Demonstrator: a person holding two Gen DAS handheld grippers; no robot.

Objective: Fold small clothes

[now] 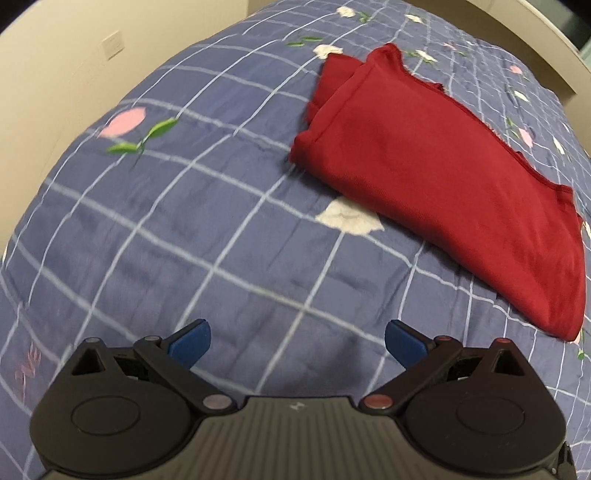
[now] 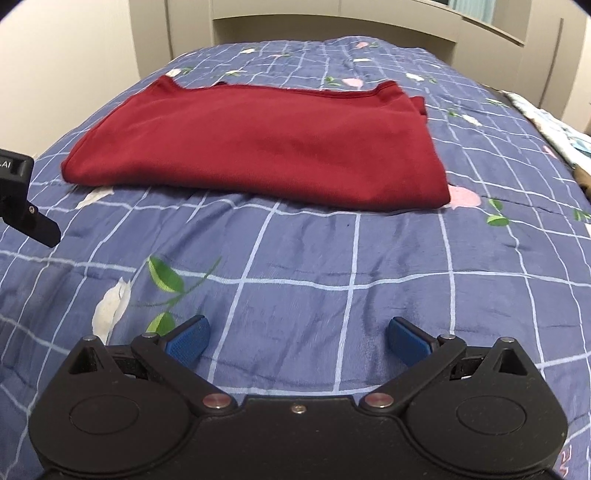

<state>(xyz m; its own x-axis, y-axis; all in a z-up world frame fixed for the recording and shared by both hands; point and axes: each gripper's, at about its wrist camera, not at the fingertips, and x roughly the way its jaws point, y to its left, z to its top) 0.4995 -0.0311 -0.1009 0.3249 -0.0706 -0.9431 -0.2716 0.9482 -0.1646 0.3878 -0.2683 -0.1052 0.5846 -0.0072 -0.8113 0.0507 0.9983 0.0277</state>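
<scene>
Red garment (image 2: 258, 144) lay folded on the bed, on top of the blue grid-pattern quilt (image 2: 314, 266) with printed flowers. It read as a flat, roughly rectangular stack, several layers thick: layered edges showed at one end, a stitched hem ran along the far side, and the near edge was a smooth rounded fold. Fabric was mostly flat with only soft wrinkles. In the left wrist view the same garment (image 1: 443, 177) sat ahead and to the right, running diagonally, with the stacked folds bunched at the far end. Left tongs (image 1: 297, 341) were spread wide, blue pads (image 1: 190, 343) well apart, nothing between them, hanging over bare quilt (image 1: 184, 229) near the garment without touching it. Right tongs (image 2: 298, 339) were also spread wide and empty, blue pads (image 2: 188, 341) apart, pointed squarely at the garment's long near edge with a stretch of quilt between. Part of the left gripper's black body showed at the left edge of the right wrist view. Both tongs were clear of the cloth. Beige wall (image 1: 55, 74) and headboard panels (image 2: 332, 22) sat behind the bed.
</scene>
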